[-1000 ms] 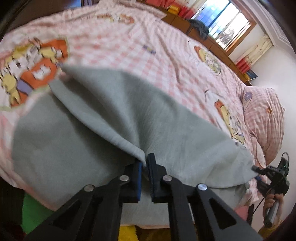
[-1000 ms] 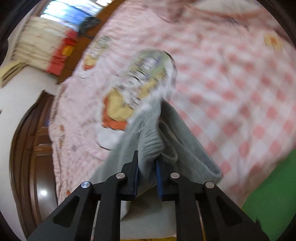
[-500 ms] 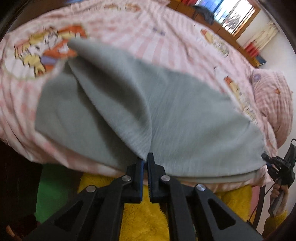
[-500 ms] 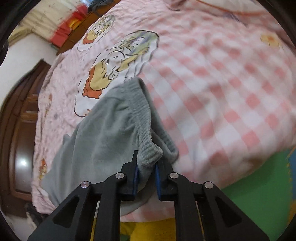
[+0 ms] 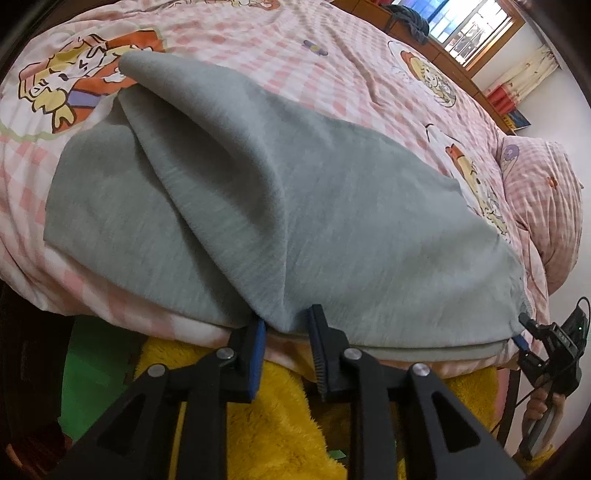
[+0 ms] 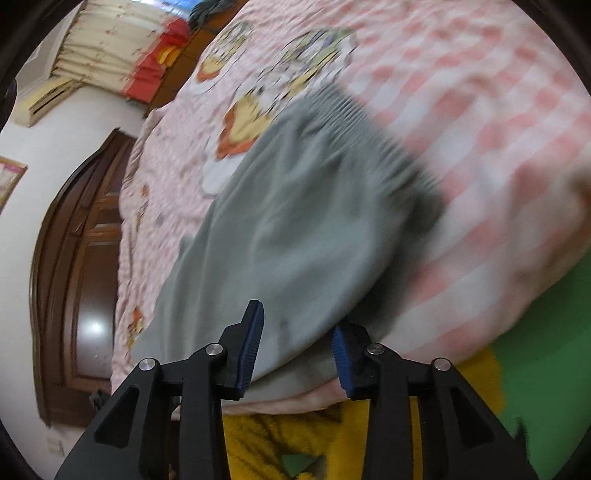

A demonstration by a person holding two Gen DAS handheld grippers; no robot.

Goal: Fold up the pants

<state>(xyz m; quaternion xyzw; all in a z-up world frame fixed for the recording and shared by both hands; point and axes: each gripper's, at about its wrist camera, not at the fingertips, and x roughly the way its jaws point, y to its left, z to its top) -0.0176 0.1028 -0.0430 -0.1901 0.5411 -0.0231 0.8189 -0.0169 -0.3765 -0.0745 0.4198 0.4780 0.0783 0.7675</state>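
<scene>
Grey sweatpants (image 5: 280, 206) lie folded over on the pink checked bed (image 5: 332, 59), one layer on top of another, reaching the near edge. My left gripper (image 5: 286, 343) is open at that edge, its jaws apart just below the cloth's hem. In the right wrist view the pants (image 6: 280, 229) show their ribbed waistband (image 6: 380, 136) at the far end. My right gripper (image 6: 297, 354) is open, its jaws apart at the near hem, holding nothing. It also shows in the left wrist view (image 5: 524, 334) at the pants' right corner.
A checked pillow (image 5: 543, 206) lies at the right end of the bed. Yellow fuzzy fabric (image 5: 273, 424) and green floor (image 6: 546, 369) lie below the bed edge. A dark wooden door (image 6: 77, 280) and a window with curtains (image 5: 476, 26) stand beyond.
Both grippers pulled the pants back to the near bed edge, laid them down and opened, letting go of the cloth. The fold now rests flat on the bed.
</scene>
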